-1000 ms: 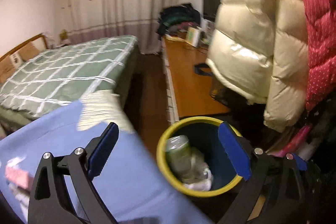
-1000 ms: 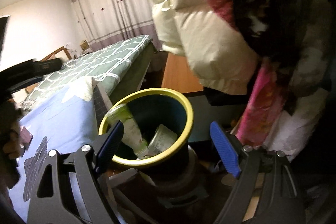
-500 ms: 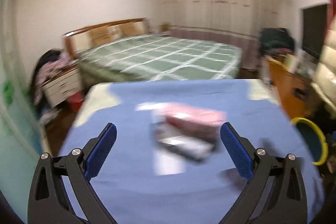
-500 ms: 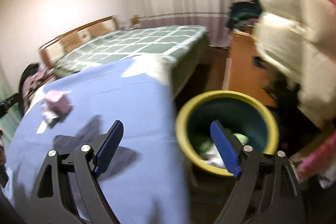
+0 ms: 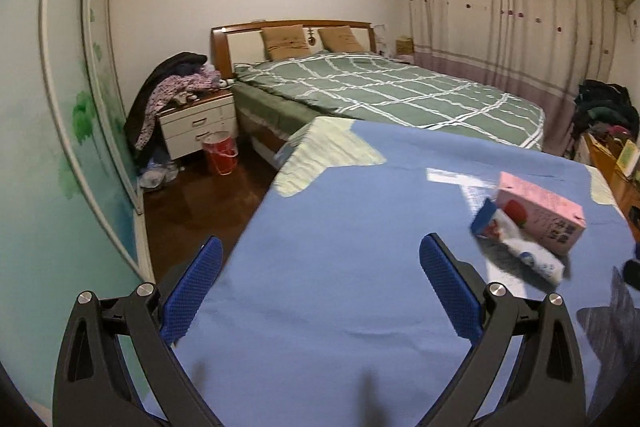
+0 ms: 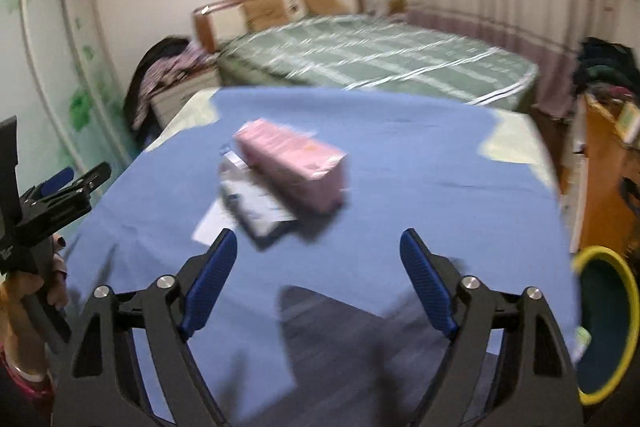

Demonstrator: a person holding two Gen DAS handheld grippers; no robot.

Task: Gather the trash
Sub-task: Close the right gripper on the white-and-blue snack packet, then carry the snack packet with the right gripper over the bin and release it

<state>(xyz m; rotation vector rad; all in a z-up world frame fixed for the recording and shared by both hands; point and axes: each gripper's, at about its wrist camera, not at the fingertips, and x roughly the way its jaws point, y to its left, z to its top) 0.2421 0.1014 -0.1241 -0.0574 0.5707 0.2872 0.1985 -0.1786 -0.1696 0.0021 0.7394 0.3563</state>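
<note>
Pink cardboard marks the target: a carton [image 6: 292, 165] lies on its side on the blue-covered table [image 6: 400, 167], ahead of and slightly left of the right gripper [image 6: 316, 283], whose 2 blue-padded jaws are closing with nothing between them. The carton's long axis runs from upper left to lower right in the right wrist view, roughly crosswise to that gripper's line of approach. Just beside it, on the near-left side, lies a white and blue wrapper [image 6: 256, 203], which touches or overlaps the carton; motion blur hides the exact contact. A flat white slip [image 6: 210, 227] sits under the wrapper's near end.

From the left gripper [image 5: 320, 291], jaws wide apart and empty, the same pile sits well off to the right, the carton [image 5: 540, 213] beyond the right-hand finger. The right gripper looks the better placed of the 2 for the first pick.

Blue cloth lies bare all round the pile, leaving open room to come in. At the table's right edge, below it, stands the yellow-rimmed bin [image 6: 608, 323], near the right gripper and well apart from the carton.
</note>
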